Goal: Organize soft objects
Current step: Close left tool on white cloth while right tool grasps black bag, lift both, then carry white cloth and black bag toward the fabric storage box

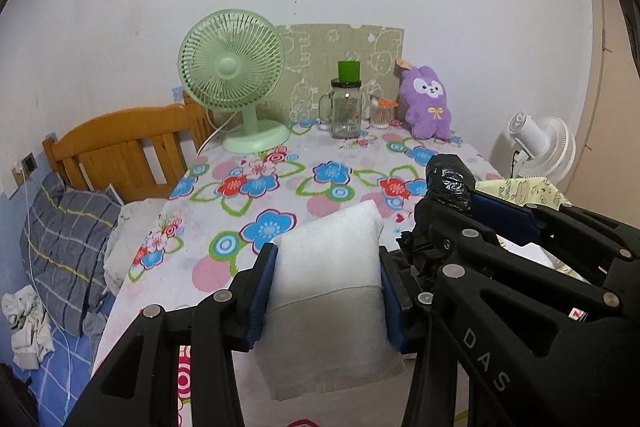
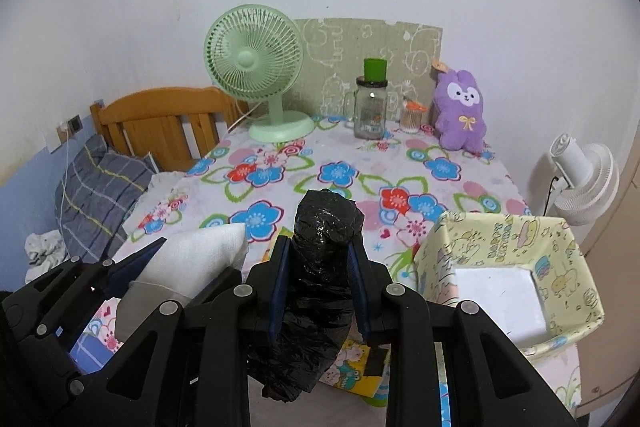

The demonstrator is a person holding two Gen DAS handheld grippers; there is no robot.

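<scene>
Over the near edge of a desk draped in a floral cloth (image 2: 360, 163), the left gripper (image 1: 324, 291) pinches a white, pillow-like foam pad (image 1: 328, 267) between partly closed jaws, while the right gripper (image 2: 318, 287) is clamped tight on a crumpled black plastic bag (image 2: 320, 267). Both soft items hang clear of the desk. A yellow cartoon-print open box (image 2: 560, 267) at the near right corner holds neither yet; by the look of it, the 2 placements remain. A purple plush rabbit (image 2: 460, 115) sits untouched at the far edge.
</scene>
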